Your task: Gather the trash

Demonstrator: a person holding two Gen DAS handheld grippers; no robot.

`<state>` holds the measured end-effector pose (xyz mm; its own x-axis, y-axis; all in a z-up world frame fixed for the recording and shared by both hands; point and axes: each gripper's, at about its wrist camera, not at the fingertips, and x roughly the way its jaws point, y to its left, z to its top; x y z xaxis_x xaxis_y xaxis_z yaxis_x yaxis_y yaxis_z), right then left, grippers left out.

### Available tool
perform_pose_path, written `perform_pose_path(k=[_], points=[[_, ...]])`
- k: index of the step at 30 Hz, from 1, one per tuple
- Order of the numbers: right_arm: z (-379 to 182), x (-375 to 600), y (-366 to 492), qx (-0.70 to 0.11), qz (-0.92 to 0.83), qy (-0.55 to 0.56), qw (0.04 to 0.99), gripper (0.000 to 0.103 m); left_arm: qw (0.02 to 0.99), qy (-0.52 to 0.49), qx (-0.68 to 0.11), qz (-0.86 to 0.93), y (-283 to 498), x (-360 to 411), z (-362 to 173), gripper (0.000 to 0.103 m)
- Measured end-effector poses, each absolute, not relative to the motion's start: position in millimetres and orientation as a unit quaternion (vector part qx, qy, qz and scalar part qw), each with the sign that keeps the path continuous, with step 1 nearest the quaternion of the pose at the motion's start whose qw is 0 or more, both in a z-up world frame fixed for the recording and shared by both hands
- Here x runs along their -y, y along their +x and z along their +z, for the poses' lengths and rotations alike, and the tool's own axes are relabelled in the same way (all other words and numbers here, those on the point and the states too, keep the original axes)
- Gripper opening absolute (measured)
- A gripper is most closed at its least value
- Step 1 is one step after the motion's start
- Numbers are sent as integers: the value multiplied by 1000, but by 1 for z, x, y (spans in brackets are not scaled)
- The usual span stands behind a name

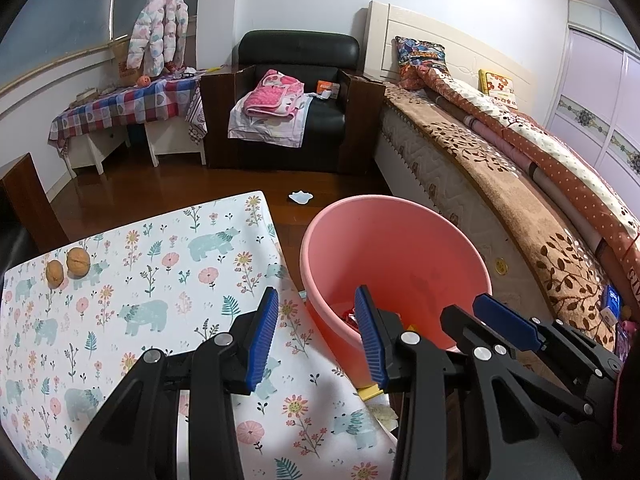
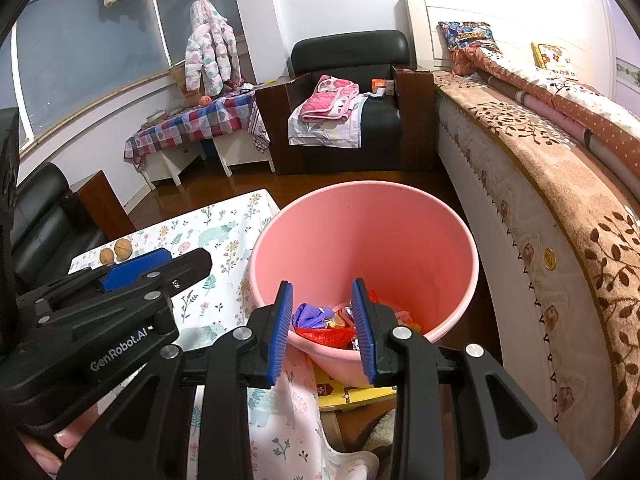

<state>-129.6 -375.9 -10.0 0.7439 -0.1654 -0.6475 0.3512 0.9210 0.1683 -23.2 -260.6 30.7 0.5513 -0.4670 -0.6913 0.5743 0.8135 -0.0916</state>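
Observation:
A pink bucket [image 1: 400,248] stands on the floor beside the table; in the right wrist view the bucket [image 2: 360,232] holds trash [image 2: 320,320]: purple, red and shiny wrappers at its bottom. My left gripper [image 1: 318,336] is open and empty, over the table's right edge by the bucket's rim. My right gripper [image 2: 322,330] is open and empty, above the bucket's near rim. Two walnuts [image 1: 66,266] lie on the floral tablecloth [image 1: 140,300] at the far left; they also show in the right wrist view [image 2: 116,252]. A white scrap [image 1: 301,197] lies on the floor beyond the table.
A bed [image 1: 500,168] runs along the right, close to the bucket. A black armchair [image 1: 296,100] with folded cloths stands at the back. A checked side table [image 1: 128,104] is at the back left. A yellow box [image 2: 352,394] lies under the bucket's near side.

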Motion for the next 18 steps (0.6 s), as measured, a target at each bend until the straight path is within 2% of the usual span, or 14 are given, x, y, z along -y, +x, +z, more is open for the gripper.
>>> perform_pose_path(k=[18], points=[[-19, 376, -125, -337, -137, 137, 921, 31, 877, 69, -376, -290, -18, 256, 24, 40]])
